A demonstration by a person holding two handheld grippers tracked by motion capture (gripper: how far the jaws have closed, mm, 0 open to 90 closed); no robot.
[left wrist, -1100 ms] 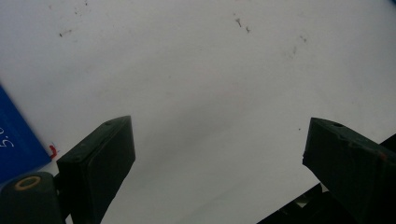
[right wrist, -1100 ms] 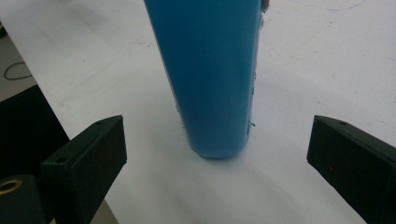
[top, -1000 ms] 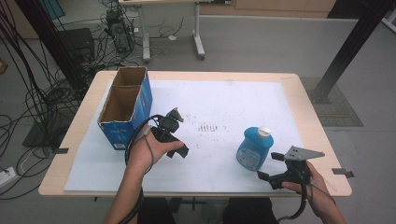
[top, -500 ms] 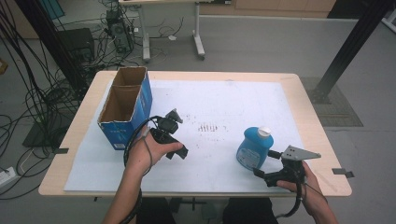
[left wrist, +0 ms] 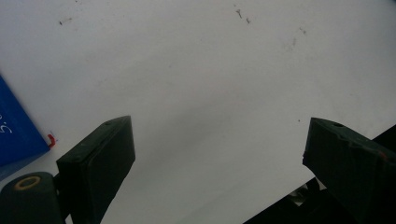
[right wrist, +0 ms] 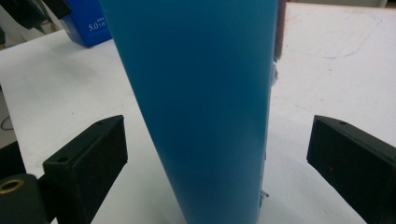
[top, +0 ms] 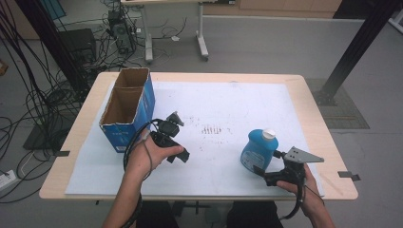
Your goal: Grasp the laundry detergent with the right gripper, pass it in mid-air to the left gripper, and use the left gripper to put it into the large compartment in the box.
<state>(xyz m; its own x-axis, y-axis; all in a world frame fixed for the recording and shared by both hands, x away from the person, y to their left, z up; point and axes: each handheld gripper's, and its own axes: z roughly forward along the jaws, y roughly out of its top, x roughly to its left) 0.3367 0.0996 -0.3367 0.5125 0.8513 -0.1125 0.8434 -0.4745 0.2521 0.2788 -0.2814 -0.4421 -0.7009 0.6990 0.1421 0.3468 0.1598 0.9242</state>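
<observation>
Closer to the blue bottle than a second before, the right gripper had crept in from the desk's near right corner, while the left gripper had hardly shifted from its spot just beside the blue cardboard box. Seen from the right gripper view, the right fingers stood wide apart, one on each side of the bottle's lower body, with clear gaps of white desk showing between each pad and the plastic, so nothing was gripped yet. The likeliest trouble, as I judged it, was a push rather than a pinch: if the gripper went on forward without closing, or if one pad met the rounded wall before the other, the upright bottle could slide or tip across the smooth sheet. A low hold on a tall body could also let it swing once lifted. The bottle stood upright with its white cap on top, in the near right part of the white sheet, well apart from the box. The left fingers were likewise wide and empty, pointed down at bare sheet with a corner of the box at their edge. Beyond lay the wooden desk rim.
</observation>
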